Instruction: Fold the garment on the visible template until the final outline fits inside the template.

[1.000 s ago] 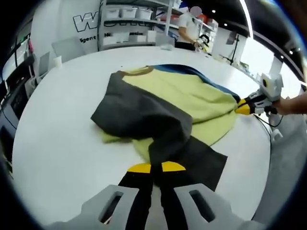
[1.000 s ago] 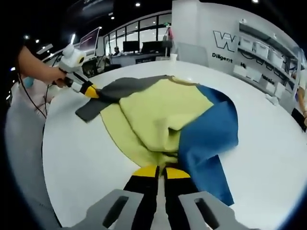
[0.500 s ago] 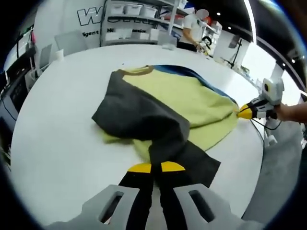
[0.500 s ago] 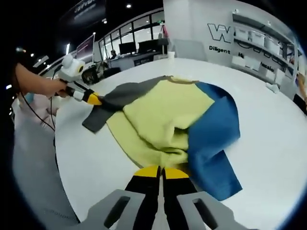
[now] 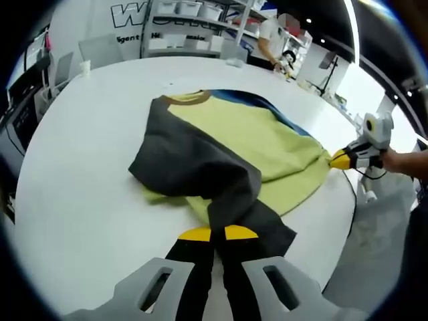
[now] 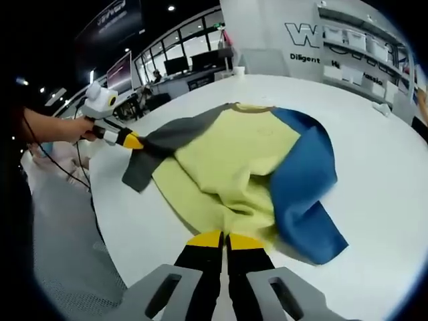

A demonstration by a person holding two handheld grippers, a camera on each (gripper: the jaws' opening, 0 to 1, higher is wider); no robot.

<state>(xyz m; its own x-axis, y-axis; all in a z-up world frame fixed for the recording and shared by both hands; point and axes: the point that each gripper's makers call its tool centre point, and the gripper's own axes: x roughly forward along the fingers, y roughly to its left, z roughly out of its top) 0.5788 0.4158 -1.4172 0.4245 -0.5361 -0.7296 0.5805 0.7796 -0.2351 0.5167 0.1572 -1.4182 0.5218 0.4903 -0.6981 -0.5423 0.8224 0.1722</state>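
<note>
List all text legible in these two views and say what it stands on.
"W": large outlined letter on the back wall, the rest hidden behind shelving.
"Diligent": smaller line under it on the same wall; the words after it are blurred.
Dark overhead sign: lettering too small to read.
Garment: no print seen.

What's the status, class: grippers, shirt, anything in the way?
Left hand-held gripper shut on grey sleeve. Right hand-held gripper shut on shirt hem. Shirt bunched on white table. Nothing in the way.
</note>
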